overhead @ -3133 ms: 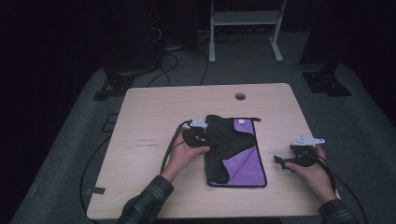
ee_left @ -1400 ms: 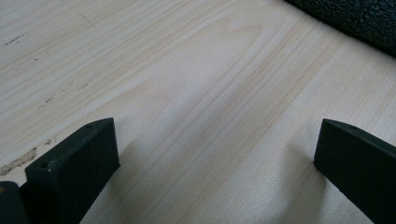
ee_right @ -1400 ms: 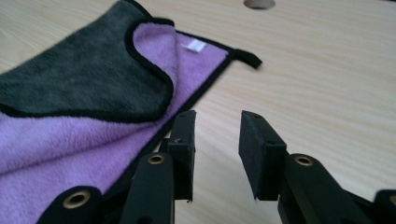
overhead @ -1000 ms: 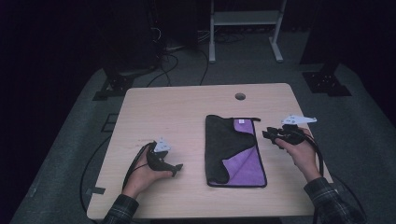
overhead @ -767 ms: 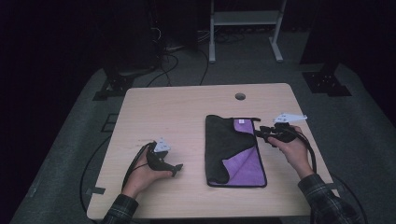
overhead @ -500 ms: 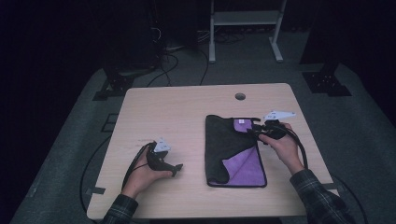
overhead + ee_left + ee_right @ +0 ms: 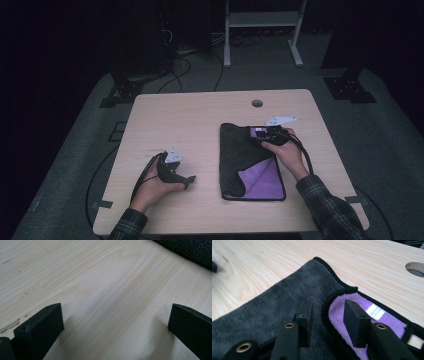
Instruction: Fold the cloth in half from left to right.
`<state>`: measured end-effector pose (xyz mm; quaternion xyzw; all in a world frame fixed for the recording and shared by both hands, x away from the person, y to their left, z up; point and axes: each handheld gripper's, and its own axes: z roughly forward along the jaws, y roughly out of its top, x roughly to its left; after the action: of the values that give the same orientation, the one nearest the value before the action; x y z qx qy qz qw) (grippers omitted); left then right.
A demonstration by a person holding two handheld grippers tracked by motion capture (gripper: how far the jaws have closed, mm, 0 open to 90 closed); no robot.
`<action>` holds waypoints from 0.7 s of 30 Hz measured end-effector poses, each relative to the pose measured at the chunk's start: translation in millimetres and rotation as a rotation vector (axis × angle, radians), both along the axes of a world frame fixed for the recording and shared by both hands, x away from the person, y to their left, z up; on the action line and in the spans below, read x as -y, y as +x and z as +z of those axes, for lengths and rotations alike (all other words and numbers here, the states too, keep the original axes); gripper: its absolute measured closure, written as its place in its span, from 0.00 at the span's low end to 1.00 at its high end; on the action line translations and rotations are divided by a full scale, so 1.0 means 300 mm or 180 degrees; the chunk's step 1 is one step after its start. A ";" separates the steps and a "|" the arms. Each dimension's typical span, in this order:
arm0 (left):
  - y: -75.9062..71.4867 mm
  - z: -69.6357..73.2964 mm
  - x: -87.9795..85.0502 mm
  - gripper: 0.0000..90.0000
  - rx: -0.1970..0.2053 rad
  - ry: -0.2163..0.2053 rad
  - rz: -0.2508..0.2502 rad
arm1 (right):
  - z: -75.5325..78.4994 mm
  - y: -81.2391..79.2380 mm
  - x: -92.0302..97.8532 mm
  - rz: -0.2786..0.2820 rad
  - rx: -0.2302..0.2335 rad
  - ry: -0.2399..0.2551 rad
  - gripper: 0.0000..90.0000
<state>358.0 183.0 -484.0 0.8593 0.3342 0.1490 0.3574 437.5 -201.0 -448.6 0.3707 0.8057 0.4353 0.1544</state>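
Near the counter's front edge our left gripper point(image 7: 186, 181) rests on the counter point(image 7: 200, 120), jaws wide apart and empty. Farther back on the right half lies the folded towel point(image 7: 240, 155); our right gripper point(image 7: 327, 315), just opening, straddles its folded edge without pinching it.

The right claw point(image 7: 327, 315) moves left from the counter's right edge onto the towel's point(image 7: 274, 305) far right corner, its jaws opening astride the folded edge.
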 end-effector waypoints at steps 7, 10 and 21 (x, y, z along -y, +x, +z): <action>0.000 0.000 0.000 0.00 0.0001 0.0000 0.0002 | -0.034 0.022 -0.034 -0.0049 -0.0010 -0.0115 0.58; 0.000 0.000 0.000 0.00 0.0001 -0.0002 0.0003 | -0.048 0.031 -0.042 -0.0068 -0.0033 -0.0162 0.58; -0.001 0.000 0.001 0.00 0.0002 -0.0002 0.0008 | -0.048 0.048 -0.033 -0.0111 -0.0086 -0.0196 0.96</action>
<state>357.8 182.8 -484.1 0.8587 0.3353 0.1497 0.3575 451.9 -191.0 -462.9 0.3856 0.8142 0.4025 0.1624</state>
